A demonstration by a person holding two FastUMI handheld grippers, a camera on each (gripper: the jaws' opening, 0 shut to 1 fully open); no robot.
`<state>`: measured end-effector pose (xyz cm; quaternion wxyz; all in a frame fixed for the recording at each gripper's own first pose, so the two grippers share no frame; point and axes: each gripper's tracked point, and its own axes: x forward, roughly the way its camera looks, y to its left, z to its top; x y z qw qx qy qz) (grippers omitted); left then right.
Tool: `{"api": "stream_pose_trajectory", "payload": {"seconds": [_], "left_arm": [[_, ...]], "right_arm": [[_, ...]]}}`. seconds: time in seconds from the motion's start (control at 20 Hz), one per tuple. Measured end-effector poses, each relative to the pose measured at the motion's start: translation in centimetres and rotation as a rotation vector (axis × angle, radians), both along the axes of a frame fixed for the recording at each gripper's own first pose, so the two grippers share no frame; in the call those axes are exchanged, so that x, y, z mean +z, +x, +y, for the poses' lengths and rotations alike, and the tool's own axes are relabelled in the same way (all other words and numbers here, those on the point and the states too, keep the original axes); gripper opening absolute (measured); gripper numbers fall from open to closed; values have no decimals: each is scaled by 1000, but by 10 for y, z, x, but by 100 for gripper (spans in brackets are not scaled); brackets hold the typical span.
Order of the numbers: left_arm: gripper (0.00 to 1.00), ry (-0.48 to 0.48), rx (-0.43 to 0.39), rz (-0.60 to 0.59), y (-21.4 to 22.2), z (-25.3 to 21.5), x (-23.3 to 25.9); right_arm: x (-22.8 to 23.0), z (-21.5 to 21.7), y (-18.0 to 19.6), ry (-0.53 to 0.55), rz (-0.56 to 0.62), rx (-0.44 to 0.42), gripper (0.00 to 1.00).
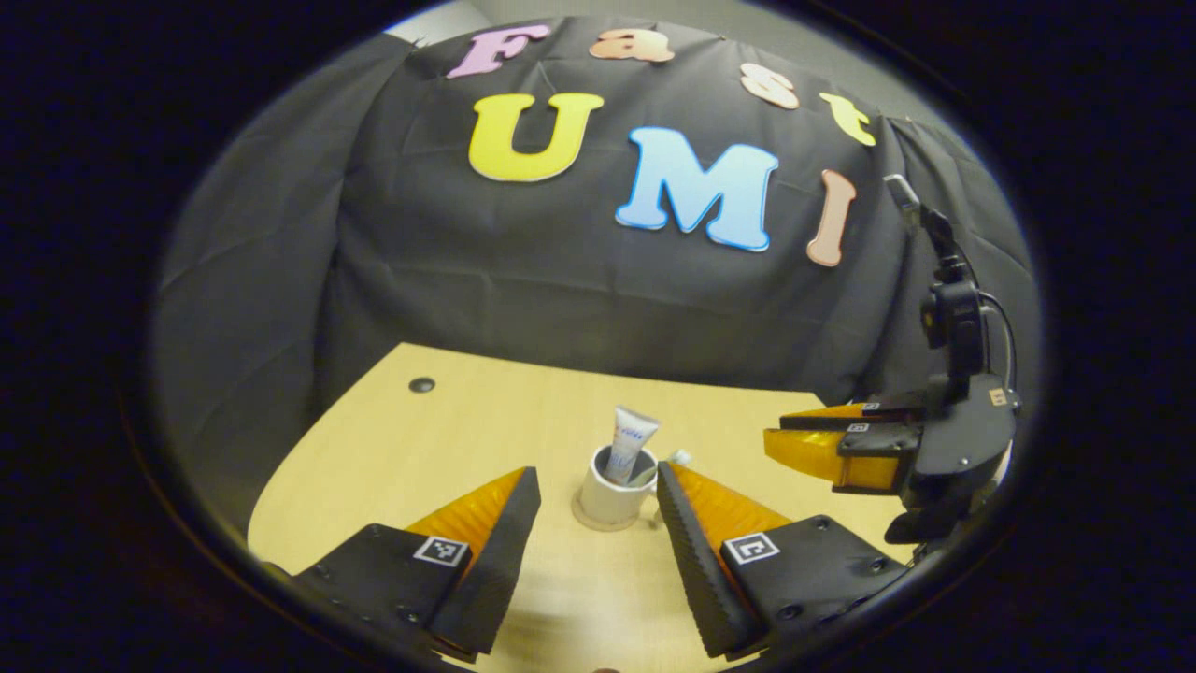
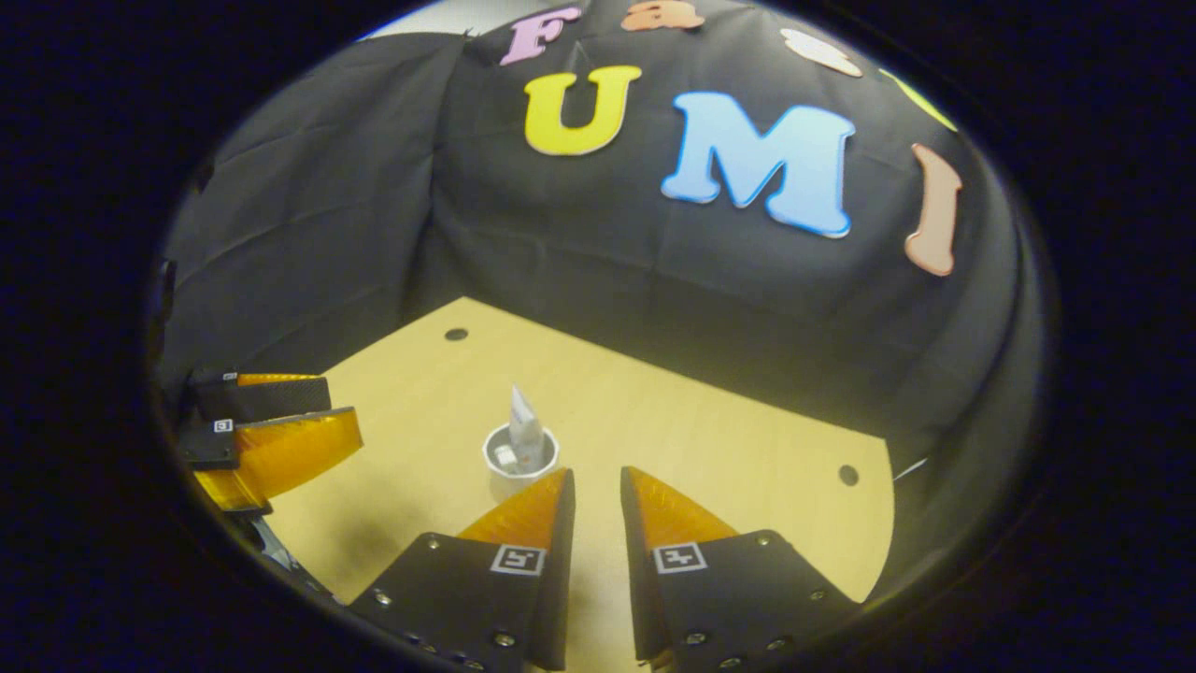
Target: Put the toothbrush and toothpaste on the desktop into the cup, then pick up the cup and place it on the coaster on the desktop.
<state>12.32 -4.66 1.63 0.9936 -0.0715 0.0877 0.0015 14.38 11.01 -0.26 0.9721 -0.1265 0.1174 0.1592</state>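
Toothpaste [image 1: 632,439] + toothbrush [image 1: 675,459] in cup [image 1: 609,495], cup on coaster [image 1: 590,520] ahead of left gripper [image 1: 598,491]; looks done imo, both grippers empty: left wide open, right gripper [image 2: 598,488] nearly closed

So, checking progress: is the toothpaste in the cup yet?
In. The toothpaste stands upright inside the cup, its top poking above the rim.

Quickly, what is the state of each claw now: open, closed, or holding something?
Left claw: open, holding nothing; the cup stands beyond it.
Right claw: open with a narrow gap, holding nothing.
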Motion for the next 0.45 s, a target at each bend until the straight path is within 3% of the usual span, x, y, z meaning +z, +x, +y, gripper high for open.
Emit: {"api": "stream_pose_trajectory", "payload": {"seconds": [0.25,0.45], "left_arm": [[83,45,-16,-213,-6,-34,78],[87,101,-11,-314,-25,-51,113]], "right_arm": [[69,-23,-50,140,-234,-128,27],[98,-38,-77,212,-325,-180,27]]}}
